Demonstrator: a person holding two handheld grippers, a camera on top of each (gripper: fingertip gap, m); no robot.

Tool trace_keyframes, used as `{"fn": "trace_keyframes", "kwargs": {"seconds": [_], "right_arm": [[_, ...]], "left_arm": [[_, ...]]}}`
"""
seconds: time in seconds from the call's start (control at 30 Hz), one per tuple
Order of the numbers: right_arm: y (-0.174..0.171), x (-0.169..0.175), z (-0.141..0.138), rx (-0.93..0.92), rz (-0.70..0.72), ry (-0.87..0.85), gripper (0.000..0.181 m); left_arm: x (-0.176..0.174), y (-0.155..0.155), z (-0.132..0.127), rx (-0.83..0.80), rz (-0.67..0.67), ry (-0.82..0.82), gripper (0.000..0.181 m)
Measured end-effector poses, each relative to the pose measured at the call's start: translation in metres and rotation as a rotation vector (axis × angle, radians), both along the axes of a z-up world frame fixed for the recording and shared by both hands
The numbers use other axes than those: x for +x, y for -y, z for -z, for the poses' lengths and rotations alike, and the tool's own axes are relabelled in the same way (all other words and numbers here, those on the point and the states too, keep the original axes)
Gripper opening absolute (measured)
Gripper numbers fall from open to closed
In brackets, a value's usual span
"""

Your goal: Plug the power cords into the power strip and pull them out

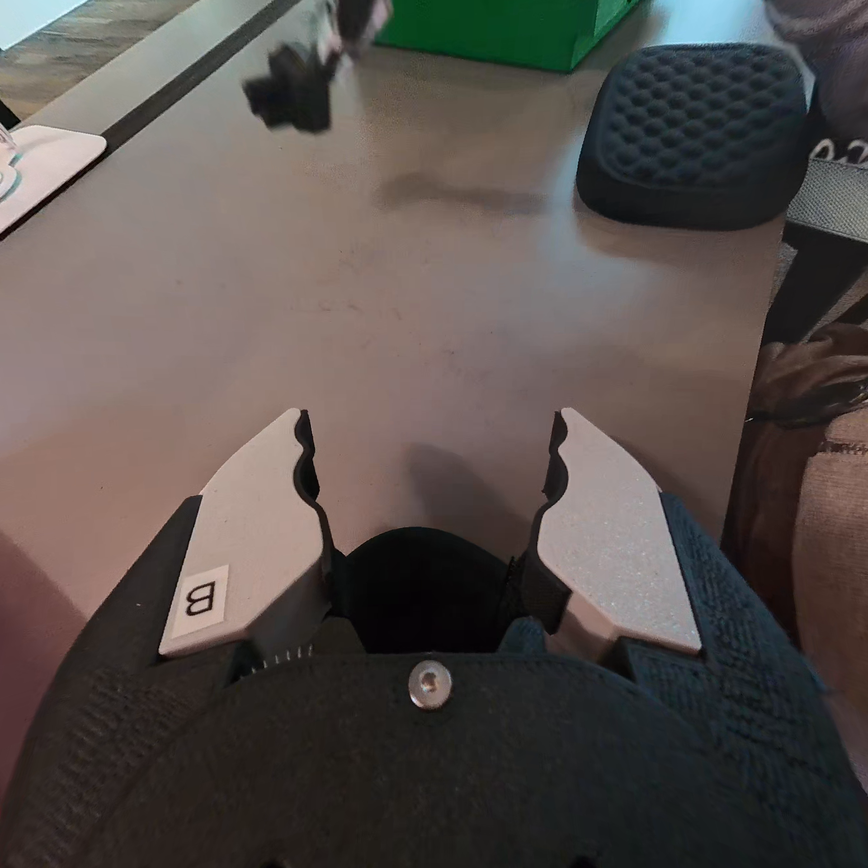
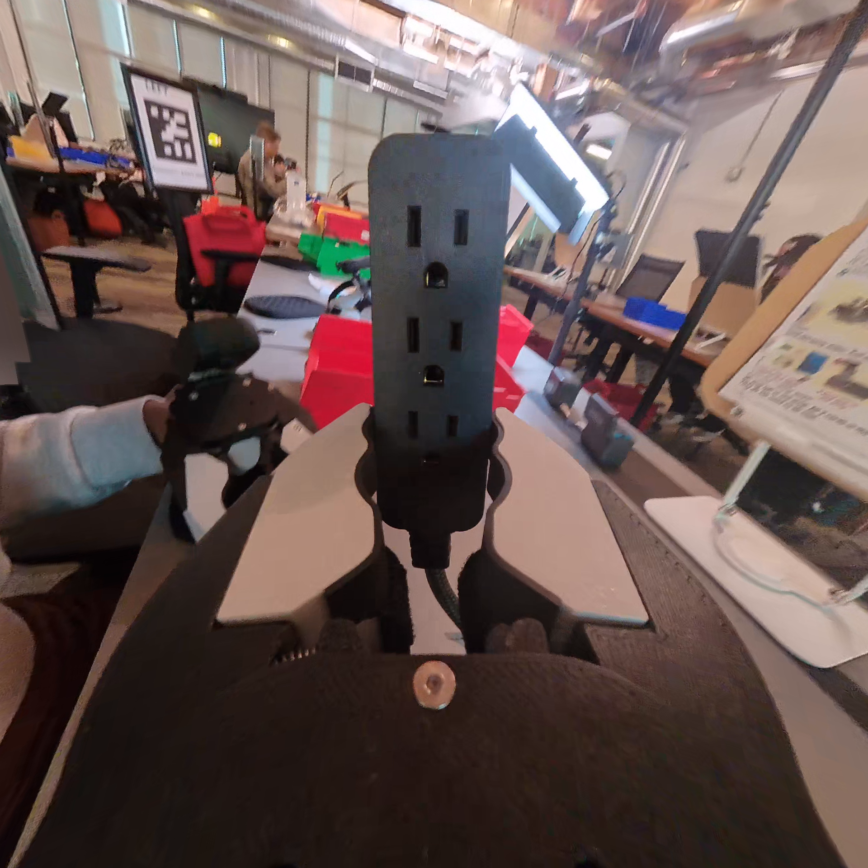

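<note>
My right gripper [image 2: 432, 411] is shut on the lower end of a black power strip [image 2: 434, 291]. It holds the strip upright in the air with its three empty outlets facing the camera, and the braided cord [image 2: 444, 594] hangs down between the fingers. My left gripper [image 1: 432, 413] is open and empty just above the grey table [image 1: 375, 305]. It also shows at the left of the right wrist view [image 2: 218, 488], held by a hand in a pale sleeve. A blurred black object [image 1: 291, 101] hangs at the top of the left wrist view; I cannot tell what it is.
A black textured pad [image 1: 695, 136] and a green box [image 1: 493, 28] lie at the far side of the table. A white sign stand [image 2: 775, 577] stands at the right, with two dark blocks [image 2: 603, 425] and red bins [image 2: 338, 371] beyond. The table edge and a chair [image 1: 822, 469] are on the right. The gap from one gripper's tips to the other's is roughly 20 cm.
</note>
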State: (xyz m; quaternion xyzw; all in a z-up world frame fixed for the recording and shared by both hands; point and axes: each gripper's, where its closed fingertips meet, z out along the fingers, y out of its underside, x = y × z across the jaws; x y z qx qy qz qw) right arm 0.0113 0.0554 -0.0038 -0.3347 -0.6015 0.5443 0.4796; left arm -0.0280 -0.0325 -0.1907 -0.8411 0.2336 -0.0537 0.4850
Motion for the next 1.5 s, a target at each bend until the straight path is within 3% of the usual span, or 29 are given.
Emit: {"fn": "trace_keyframes", "kwargs": {"seconds": [0.3,0.57,0.73,0.87,0.97,1.07,1.27,1.5], "right_arm": [[-0.046,0.038,-0.093,0.073,0.194,-0.228,0.045],[-0.067,0.078,-0.119,0.080,0.297,-0.322,0.045],[-0.110,0.111,-0.129,0.086,0.489,-0.380,0.045],[-0.166,0.134,-0.104,0.055,0.756,-0.331,0.045],[-0.213,0.147,-0.063,0.001,0.976,-0.204,0.045],[-0.251,0.156,-0.016,-0.110,1.105,-0.070,0.044],[-0.289,0.162,0.057,-0.262,1.181,0.080,0.046],[-0.295,0.149,0.092,-0.308,1.145,0.221,0.044]], "left_arm": [[-0.002,0.000,-0.002,0.017,-0.012,0.018,0.095],[-0.002,-0.001,0.001,0.002,-0.016,-0.004,0.095],[-0.002,-0.001,0.003,-0.005,-0.014,-0.014,0.095],[-0.002,-0.001,0.003,-0.007,-0.016,-0.012,0.095],[-0.002,-0.001,0.004,-0.014,-0.015,-0.017,0.095],[-0.001,-0.001,0.006,-0.023,-0.015,-0.026,0.095],[-0.001,-0.001,0.008,-0.035,-0.015,-0.033,0.095],[-0.001,-0.001,0.009,-0.039,-0.015,-0.044,0.095]]}}
